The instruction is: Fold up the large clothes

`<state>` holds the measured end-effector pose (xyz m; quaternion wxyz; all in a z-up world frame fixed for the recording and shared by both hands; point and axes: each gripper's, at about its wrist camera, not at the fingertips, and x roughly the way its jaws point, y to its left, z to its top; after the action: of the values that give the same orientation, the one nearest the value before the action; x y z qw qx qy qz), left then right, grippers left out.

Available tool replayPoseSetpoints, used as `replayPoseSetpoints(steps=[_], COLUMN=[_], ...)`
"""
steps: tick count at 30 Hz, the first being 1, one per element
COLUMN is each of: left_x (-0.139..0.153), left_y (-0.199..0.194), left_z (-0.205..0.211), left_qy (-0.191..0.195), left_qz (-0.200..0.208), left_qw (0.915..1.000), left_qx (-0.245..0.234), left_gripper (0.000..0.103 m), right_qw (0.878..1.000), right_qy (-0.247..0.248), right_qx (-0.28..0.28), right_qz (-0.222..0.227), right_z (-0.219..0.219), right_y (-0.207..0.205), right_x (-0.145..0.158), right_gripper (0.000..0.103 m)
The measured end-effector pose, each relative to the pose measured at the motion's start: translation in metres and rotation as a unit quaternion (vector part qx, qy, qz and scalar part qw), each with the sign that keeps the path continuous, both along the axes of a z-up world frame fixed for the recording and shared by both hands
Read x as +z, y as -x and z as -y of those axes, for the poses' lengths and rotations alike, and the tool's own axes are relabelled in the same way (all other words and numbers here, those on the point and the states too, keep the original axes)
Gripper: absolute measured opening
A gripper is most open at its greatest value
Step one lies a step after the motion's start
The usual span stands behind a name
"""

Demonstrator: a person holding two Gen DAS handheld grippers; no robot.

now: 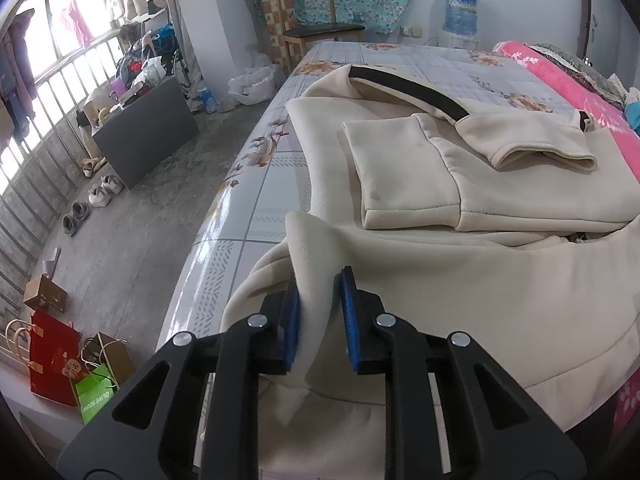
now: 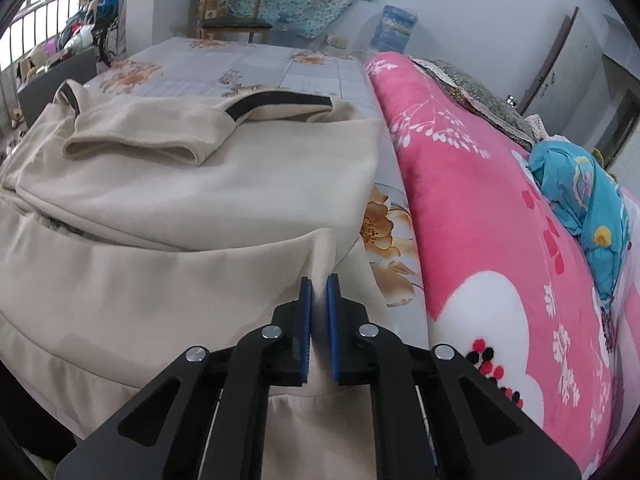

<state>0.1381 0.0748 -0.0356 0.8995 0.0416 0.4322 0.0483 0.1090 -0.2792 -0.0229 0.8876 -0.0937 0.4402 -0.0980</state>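
A large cream sweatshirt (image 1: 460, 280) with a black collar band (image 1: 404, 88) lies on the bed, its sleeves folded across the body. My left gripper (image 1: 320, 284) is shut on a raised fold of its near left edge. The sweatshirt also shows in the right wrist view (image 2: 180, 200). My right gripper (image 2: 319, 284) is shut on a pinched fold of its near right edge. Both hold the near hem lifted above the rest of the garment.
The bed sheet (image 1: 256, 184) is pale with flower prints. A pink blanket (image 2: 480, 220) and a blue bundle (image 2: 580, 192) lie along the right. The floor at left holds shoes (image 1: 100, 192), a dark box (image 1: 148, 136) and paper bags (image 1: 52, 360). A wooden chair (image 1: 320, 28) stands beyond the bed.
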Motion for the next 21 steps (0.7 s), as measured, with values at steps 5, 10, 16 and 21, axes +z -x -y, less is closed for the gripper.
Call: replayPoseSetpoints(steps=[5, 10, 16, 21], left_x=[0.001, 0.002, 0.008, 0.019], left_y=[0.000, 0.001, 0.008, 0.024], left_z=[-0.002, -0.003, -0.006, -0.008], left_qy=[0.006, 0.013, 0.022, 0.026], left_qz=[0.002, 0.004, 0.015, 0.042], left_qw=[1.0000, 0.9999, 0.9996, 0.9987], left_qx=[0.000, 0.000, 0.001, -0.007], left_gripper=[0.016, 0.015, 0.010, 0.008], right_qw=[1.000, 1.000, 0.999, 0.998], right_qy=[0.009, 0.012, 0.012, 0.009], right_qx=[-0.003, -0.006, -0.008, -0.009], right_qz=[0.012, 0.024, 0.040, 0.056], right_z=[-0.004, -0.007, -0.010, -0.011], right_y=[0.007, 0.014, 0.026, 0.038], right_x=[0.009, 0.018, 0.029, 0.040], right_gripper=[0.006, 0.006, 0.006, 0.006])
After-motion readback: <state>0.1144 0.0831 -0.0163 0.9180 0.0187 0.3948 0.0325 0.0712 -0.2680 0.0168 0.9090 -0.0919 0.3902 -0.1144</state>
